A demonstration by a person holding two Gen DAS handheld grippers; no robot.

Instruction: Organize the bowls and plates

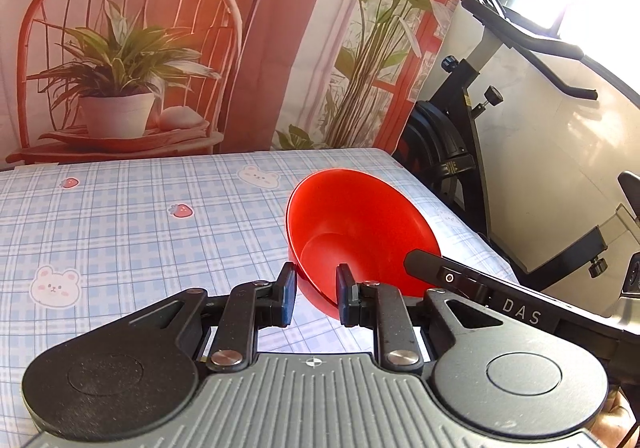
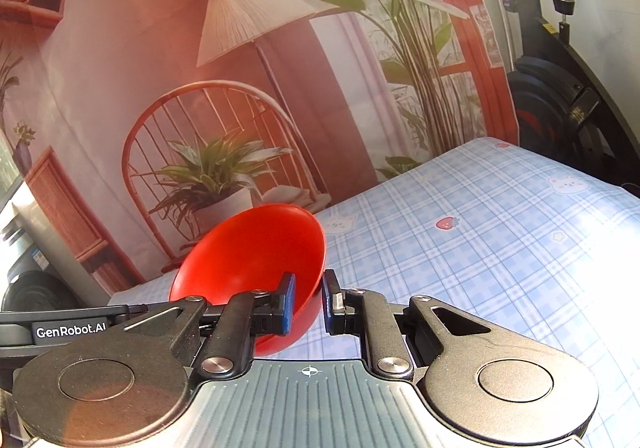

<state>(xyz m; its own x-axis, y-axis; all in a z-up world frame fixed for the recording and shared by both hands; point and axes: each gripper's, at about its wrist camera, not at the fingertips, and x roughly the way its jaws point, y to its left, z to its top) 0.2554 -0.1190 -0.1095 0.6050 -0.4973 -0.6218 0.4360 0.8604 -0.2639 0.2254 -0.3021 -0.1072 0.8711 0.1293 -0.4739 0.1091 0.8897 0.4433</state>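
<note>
A red bowl (image 1: 360,232) is held tilted above the blue checked tablecloth (image 1: 140,232). My left gripper (image 1: 316,298) has its two fingers on either side of the bowl's near rim and is shut on it. The same red bowl (image 2: 252,264) shows in the right wrist view, where my right gripper (image 2: 308,300) pinches the opposite rim between its fingers. The right gripper's black body (image 1: 500,300) reaches in from the right in the left wrist view.
The table (image 2: 500,240) has a blue plaid cloth with bear and strawberry prints. A printed backdrop (image 1: 180,47) of a chair, plants and a lamp hangs behind it. An exercise bike (image 1: 500,107) stands off the table's right edge.
</note>
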